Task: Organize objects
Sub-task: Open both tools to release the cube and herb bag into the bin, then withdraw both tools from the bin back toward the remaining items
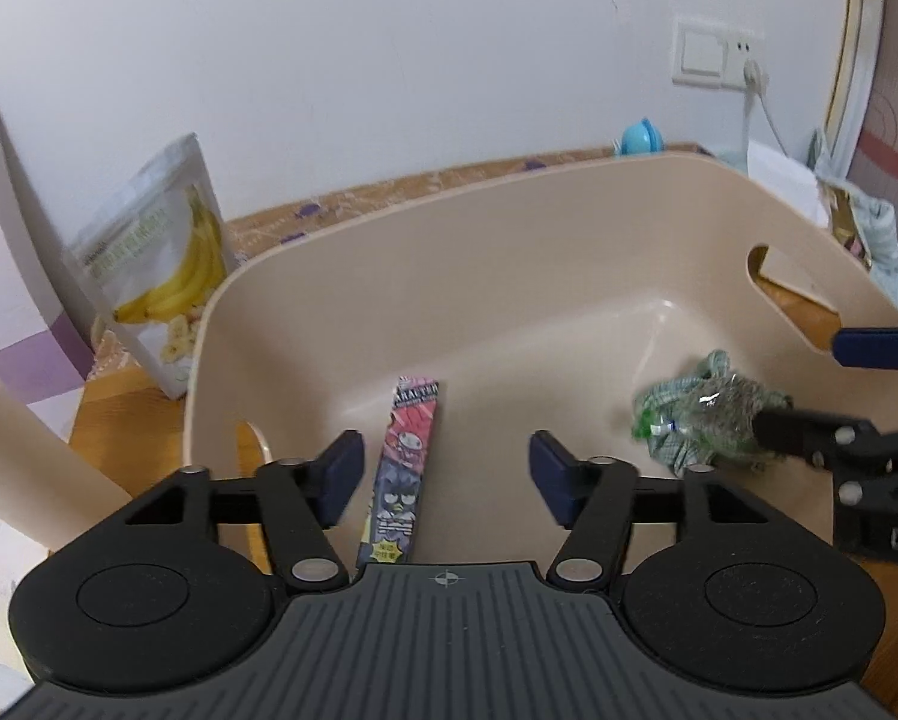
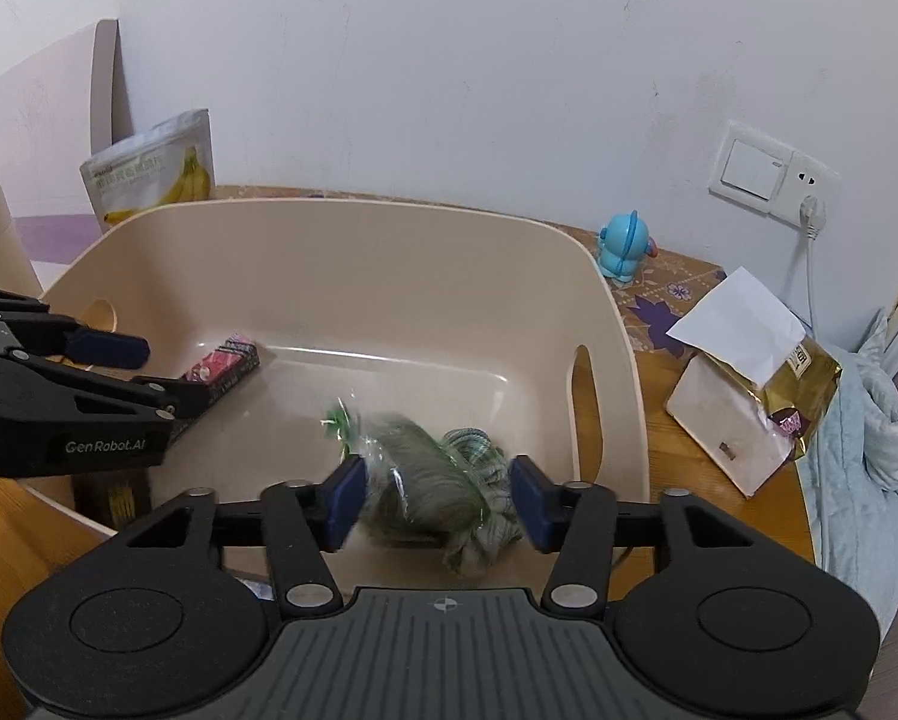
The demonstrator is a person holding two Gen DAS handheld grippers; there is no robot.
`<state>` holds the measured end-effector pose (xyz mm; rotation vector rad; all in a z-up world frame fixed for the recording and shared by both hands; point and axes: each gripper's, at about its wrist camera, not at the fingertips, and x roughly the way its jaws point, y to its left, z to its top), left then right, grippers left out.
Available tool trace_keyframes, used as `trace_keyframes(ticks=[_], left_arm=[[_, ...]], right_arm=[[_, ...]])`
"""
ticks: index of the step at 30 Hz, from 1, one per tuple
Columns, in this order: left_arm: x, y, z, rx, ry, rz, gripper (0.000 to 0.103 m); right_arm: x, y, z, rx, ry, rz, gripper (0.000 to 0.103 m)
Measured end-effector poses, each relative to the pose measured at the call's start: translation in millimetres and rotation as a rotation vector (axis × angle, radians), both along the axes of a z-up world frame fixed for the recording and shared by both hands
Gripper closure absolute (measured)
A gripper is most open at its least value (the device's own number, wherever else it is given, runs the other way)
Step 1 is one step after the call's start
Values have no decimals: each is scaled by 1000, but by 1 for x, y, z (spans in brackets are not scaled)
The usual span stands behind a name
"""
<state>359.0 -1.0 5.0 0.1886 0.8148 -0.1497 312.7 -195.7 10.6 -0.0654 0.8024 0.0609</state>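
Beige bin (image 2: 305, 252) interior, green bundle (image 2: 437, 480) between wide right hand-held gripper (image 2: 437, 504), left hand-held gripper (image 1: 447, 474) wide

You could read "GenRobot.AI" on your left gripper (image 2: 143, 372) | "DA" on your right gripper (image 1: 808, 384) | other print too blurred.

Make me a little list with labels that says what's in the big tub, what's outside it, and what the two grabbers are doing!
tub: beige plastic tub on a wooden table
inside tub: cartoon snack box; green bagged bundle, blurred
outside, left: banana chip bag standing upright
outside, right: blue toy figure; gold packet
left gripper: open, above the box, holding nothing
right gripper: open, jaws either side of the bundle; contact unclear
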Motion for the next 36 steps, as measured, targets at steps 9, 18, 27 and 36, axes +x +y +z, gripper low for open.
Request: trace_keyframes(ticks=[9, 18, 27, 36], left_arm=[[-23, -1, 19, 12, -87, 21, 17], [-46, 5, 31, -36, -111, 84, 16], [-81, 11, 44, -58, -157, 112, 16], [-126, 11, 49, -66, -184, 100, 14]], right_arm=[[-21, -4, 16, 46, -53, 11, 10], [-44, -16, 30, 88, -104, -11, 0], [-68, -21, 39, 99, -133, -28, 0], [-103, -17, 45, 94, -158, -29, 0]])
